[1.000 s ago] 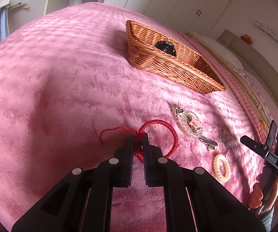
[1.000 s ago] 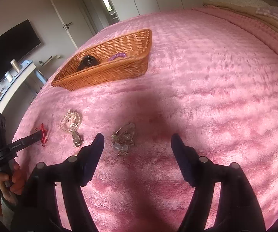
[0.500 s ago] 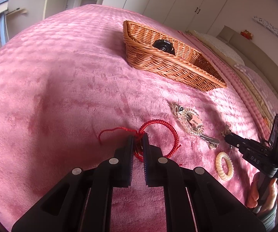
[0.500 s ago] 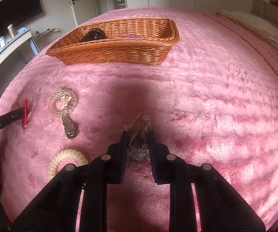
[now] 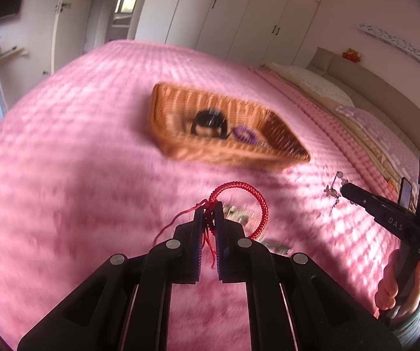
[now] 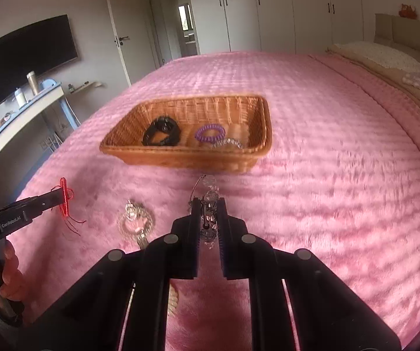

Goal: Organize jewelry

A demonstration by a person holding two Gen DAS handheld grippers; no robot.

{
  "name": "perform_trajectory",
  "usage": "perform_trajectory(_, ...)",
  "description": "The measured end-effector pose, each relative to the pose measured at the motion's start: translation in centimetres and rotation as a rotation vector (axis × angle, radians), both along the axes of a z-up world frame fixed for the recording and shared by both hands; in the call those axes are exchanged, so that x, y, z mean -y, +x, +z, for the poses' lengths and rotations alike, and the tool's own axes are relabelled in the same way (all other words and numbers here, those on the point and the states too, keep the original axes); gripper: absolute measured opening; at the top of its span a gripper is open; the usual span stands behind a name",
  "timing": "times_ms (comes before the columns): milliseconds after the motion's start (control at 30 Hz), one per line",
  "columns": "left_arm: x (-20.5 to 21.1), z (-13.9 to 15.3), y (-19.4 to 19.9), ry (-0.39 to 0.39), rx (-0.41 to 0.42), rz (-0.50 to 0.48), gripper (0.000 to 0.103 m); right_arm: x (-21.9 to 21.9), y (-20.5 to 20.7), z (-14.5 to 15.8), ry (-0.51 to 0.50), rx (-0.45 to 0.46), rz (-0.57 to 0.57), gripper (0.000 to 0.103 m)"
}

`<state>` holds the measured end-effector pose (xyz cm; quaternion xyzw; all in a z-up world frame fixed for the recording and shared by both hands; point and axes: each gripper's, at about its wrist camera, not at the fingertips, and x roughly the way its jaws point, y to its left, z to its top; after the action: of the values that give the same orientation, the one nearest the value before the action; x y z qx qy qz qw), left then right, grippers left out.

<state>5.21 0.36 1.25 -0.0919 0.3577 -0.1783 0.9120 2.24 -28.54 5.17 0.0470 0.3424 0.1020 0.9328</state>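
Two grippers, each clamped on jewelry above the pink blanket (image 6: 341, 175). Left gripper (image 5: 208, 213) pinches the red cord bracelet (image 5: 256, 196) at its knot; loop stands upright past the fingertips, tails hang down between the fingers. Right gripper (image 6: 209, 207), jaws just closed, grips the crystal earring (image 6: 208, 187); its long axis runs away from the fingers toward the wicker basket (image 6: 180, 158). Basket holds a black band (image 6: 161, 136) and purple coil tie (image 6: 210, 133). Beaded keyring (image 6: 136, 223) lies flat on the blanket.
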Motion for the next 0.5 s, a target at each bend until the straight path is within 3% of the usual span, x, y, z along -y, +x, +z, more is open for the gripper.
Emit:
perform_trajectory(233,3.2,6.0,5.0,0.056,0.117,-0.038,0.006,-1.0,5.8,4.5,0.019,0.076,0.015,0.009)
perform_trajectory(367,5.2,6.6,9.0,0.093,0.118,-0.042,0.006,-1.4,10.7,4.5,0.064,0.045,0.024,0.009)
perform_trajectory(500,6.6,5.4,13.1,0.150,0.086,-0.036,0.006,-1.7,15.0,2.7,0.088,-0.011,0.017,0.009)
